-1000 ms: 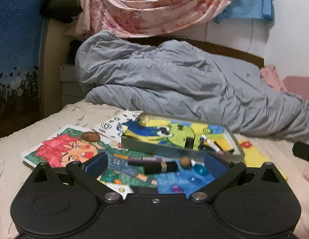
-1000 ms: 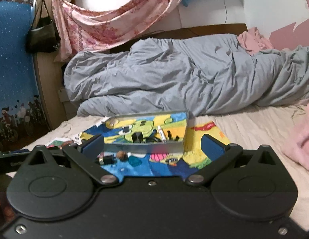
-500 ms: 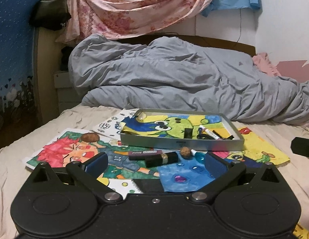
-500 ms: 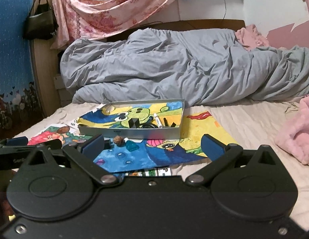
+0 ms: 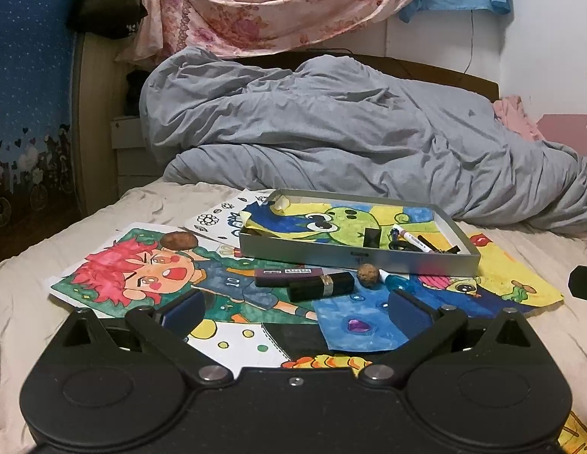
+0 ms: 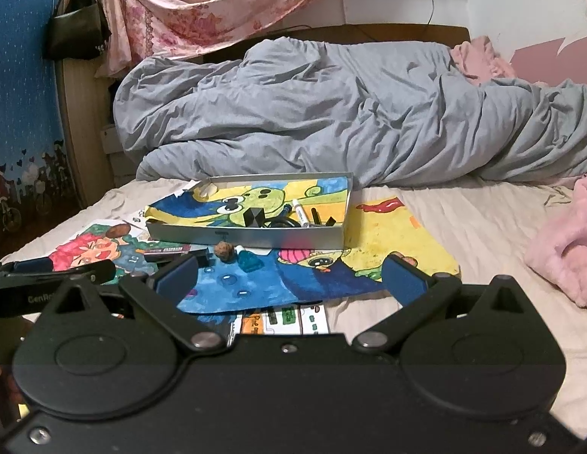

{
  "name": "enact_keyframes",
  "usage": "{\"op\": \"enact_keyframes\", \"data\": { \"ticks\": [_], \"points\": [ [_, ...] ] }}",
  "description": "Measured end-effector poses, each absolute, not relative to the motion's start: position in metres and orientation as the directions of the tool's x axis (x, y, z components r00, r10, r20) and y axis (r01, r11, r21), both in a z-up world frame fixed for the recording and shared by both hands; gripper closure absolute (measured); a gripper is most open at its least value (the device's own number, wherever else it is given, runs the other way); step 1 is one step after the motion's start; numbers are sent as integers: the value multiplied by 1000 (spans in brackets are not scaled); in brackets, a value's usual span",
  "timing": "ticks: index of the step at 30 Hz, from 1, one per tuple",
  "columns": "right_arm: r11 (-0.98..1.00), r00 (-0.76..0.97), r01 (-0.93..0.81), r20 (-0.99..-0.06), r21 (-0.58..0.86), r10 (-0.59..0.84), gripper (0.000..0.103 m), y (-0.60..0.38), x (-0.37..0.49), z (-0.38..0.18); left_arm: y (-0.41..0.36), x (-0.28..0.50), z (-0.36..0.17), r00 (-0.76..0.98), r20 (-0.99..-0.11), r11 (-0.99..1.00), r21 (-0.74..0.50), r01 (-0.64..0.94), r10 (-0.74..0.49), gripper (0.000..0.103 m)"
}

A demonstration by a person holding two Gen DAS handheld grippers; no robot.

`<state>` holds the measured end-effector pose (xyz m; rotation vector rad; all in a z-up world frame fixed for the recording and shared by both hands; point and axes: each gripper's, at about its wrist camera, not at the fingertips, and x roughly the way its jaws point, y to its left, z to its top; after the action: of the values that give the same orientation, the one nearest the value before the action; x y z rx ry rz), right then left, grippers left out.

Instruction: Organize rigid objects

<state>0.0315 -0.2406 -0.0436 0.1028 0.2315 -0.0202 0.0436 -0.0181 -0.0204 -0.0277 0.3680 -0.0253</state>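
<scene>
A grey metal tray (image 5: 361,261) (image 6: 248,236) lies on the bed, holding a white marker (image 5: 412,238), a black block (image 5: 371,237) and other small dark items. In front of it lie a black lipstick tube (image 5: 321,285), a maroon tube (image 5: 289,273), a walnut (image 5: 368,274) (image 6: 224,250) and a blue glue bottle (image 5: 395,282) (image 6: 249,261). Another walnut (image 5: 176,241) lies on the left drawing. My left gripper (image 5: 297,308) is open and empty, short of the lipstick. My right gripper (image 6: 289,278) is open and empty, short of the tray.
Coloured drawings (image 5: 142,272) (image 6: 391,242) cover the beige sheet. A crumpled grey duvet (image 5: 350,132) fills the back of the bed. A pink blanket (image 6: 565,242) lies at the right. The left gripper (image 6: 47,270) shows at the left of the right wrist view.
Both grippers have pulled back from the tray and risen a little; the tray and loose objects now sit farther away. Both stay open and empty.
</scene>
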Motion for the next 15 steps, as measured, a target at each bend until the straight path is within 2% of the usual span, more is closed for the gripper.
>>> {"op": "enact_keyframes", "data": {
  "ticks": [15],
  "points": [
    [992, 967, 54, -255, 116, -23, 0, -243, 35, -47, -20, 43, -21, 933, -358, 999, -32, 31, -40, 1]
  ]
}}
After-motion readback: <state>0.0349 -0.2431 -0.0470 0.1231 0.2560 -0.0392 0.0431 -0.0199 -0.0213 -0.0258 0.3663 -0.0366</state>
